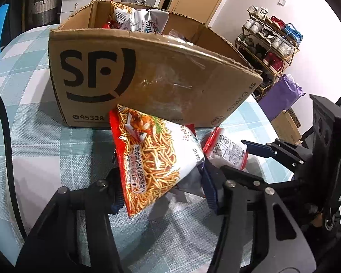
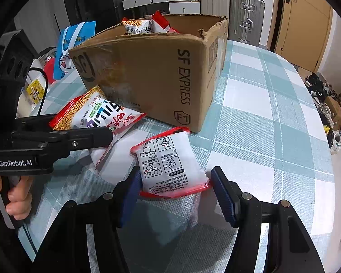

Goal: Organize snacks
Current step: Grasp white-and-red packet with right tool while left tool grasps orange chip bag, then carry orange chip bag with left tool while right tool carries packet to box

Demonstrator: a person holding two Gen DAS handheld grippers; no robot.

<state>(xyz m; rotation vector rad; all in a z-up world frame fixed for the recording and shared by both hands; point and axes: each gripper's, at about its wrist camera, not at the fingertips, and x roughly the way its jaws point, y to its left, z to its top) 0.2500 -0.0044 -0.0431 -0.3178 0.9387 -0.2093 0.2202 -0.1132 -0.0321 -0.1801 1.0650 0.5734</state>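
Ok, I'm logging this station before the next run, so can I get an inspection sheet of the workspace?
Surface: table under a blue-and-white checked cloth.
Job's things: open SF cardboard box with snack packets inside; noodle snack packet and white instruction-side packet in front of it.
Clutter: blue cartoon bag and small items at the table's far edge.
Grippers: left gripper shut on the noodle snack packet; right gripper around the white packet, pads at its edges, grip unclear.
Cables: black cable across the cloth.
Surroundings: shoe rack, suitcases, drawers, door.
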